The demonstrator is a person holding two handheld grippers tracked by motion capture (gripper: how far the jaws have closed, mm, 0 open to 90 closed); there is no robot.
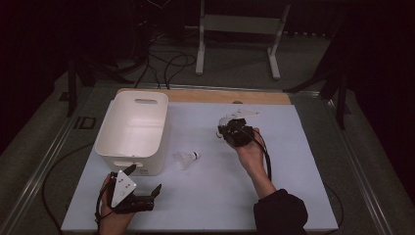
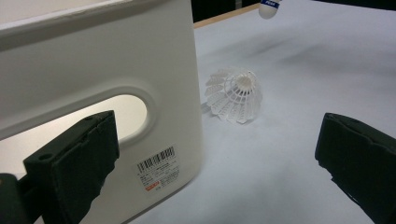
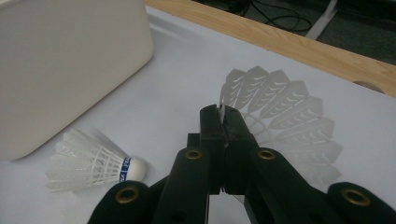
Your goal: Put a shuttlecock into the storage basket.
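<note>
My right gripper (image 3: 223, 122) is clamped on a shuttlecock's skirt (image 3: 285, 116); the bin (image 1: 132, 128) lies at nine o'clock.

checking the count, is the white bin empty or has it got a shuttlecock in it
Empty: the high view shows a bare floor inside the bin. One shuttlecock lies on the table beside it; another is in the right hand-held gripper.

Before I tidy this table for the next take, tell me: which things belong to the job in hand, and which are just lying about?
In the job:
- right gripper, shut on a shuttlecock
- second shuttlecock lying on the table
- white bin
- left gripper, open beside the bin

Lying about:
- cables on the floor
- white stand
</note>
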